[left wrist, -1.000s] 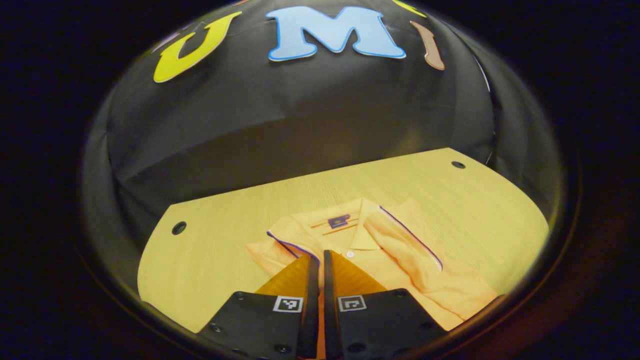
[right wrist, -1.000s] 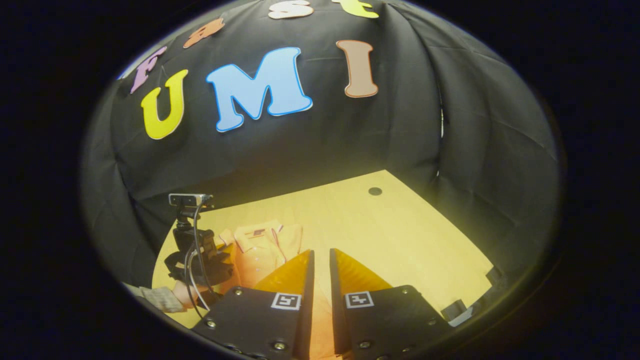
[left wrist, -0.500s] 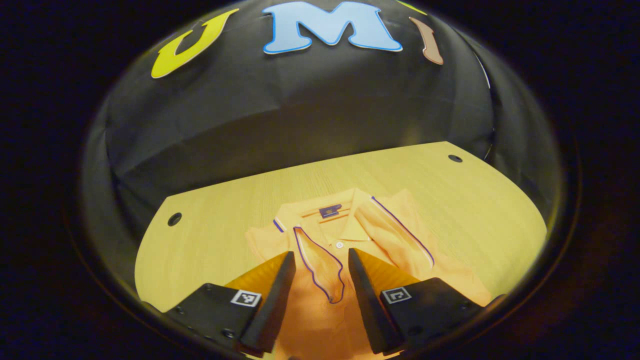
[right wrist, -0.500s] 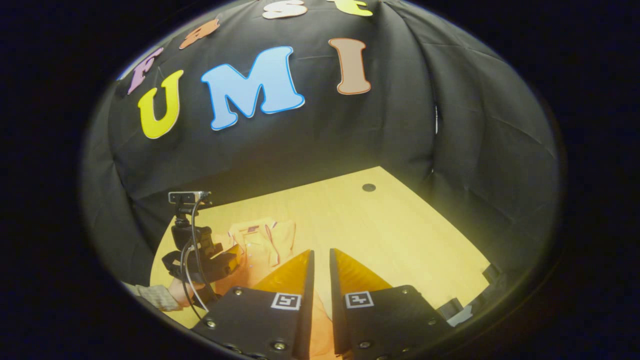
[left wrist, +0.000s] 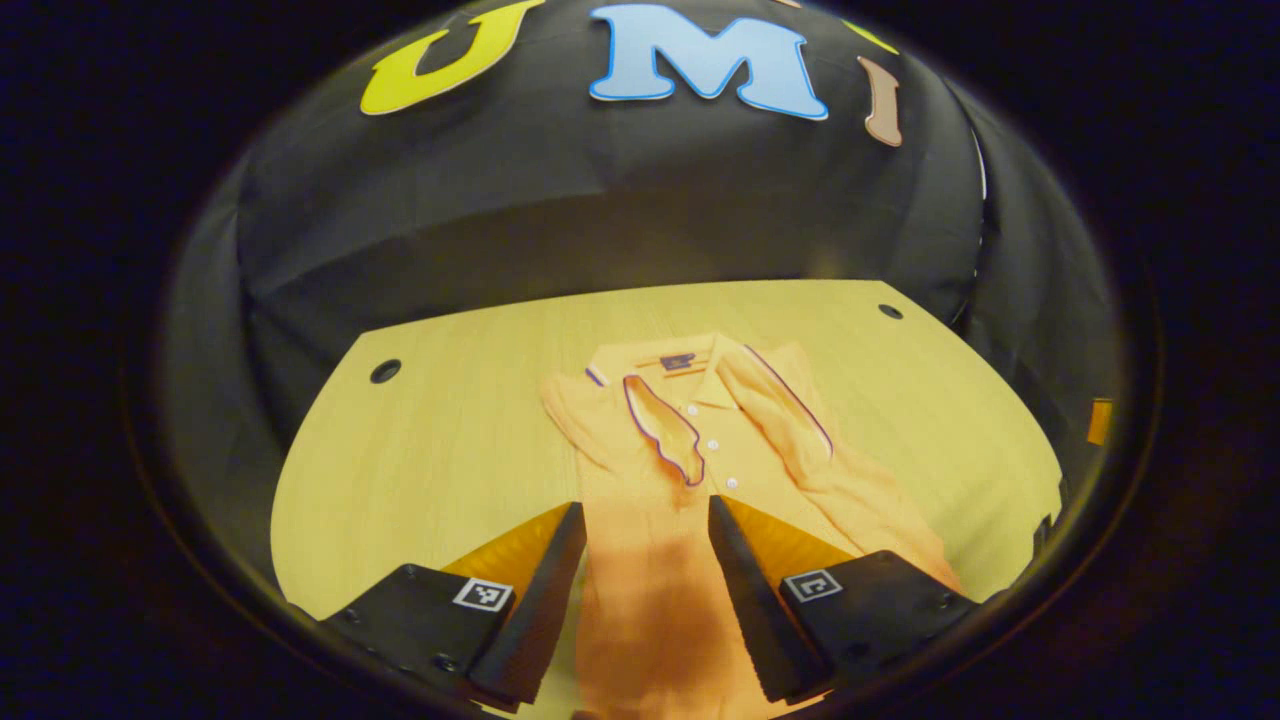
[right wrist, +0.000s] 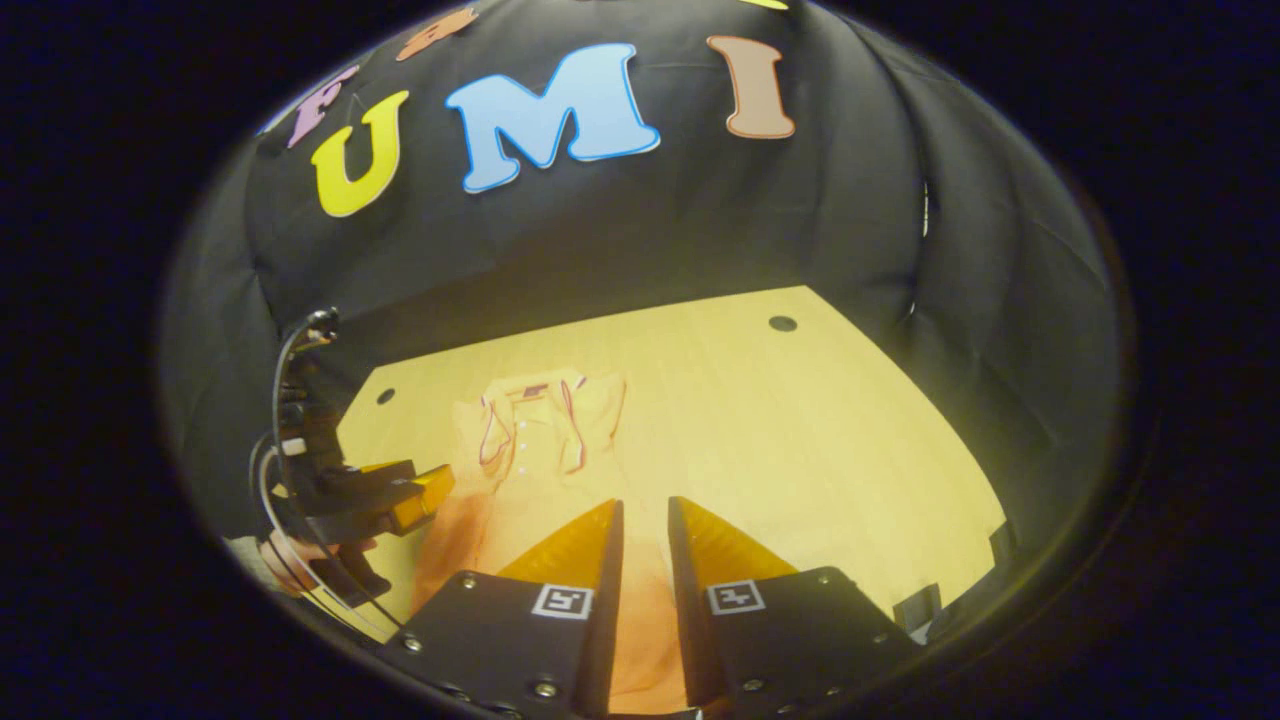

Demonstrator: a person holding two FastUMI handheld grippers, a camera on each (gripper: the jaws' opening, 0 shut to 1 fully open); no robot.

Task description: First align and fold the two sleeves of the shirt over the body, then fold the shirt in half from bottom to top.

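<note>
An orange polo shirt (left wrist: 690, 470) lies flat on the wooden table (left wrist: 420, 460), collar (left wrist: 680, 362) at the far end. Both sleeves rest on its body: one purple-edged sleeve (left wrist: 662, 432) beside the buttons, the other sleeve (left wrist: 800, 430) running down the right side. My left gripper (left wrist: 640, 515) is open, low over the lower body, with the cloth lying loose between its fingers. In the right gripper view the shirt (right wrist: 540, 440) is ahead to the left, and the left gripper (right wrist: 405, 495) hovers by its left edge. My right gripper (right wrist: 642, 508) is shut above the shirt's lower part.
The tabletop has round holes near its far corners (left wrist: 385, 371) (left wrist: 889, 311). Black cloth walls close the booth behind and on both sides. A hand (right wrist: 290, 555) with cables holds the left gripper. Bare wood (right wrist: 820, 450) stretches to the right of the shirt.
My left gripper opened and let go of the purple-edged sleeve, which now lies on the body. It then drew back toward the hem. The right gripper stayed shut and shifted slightly.
</note>
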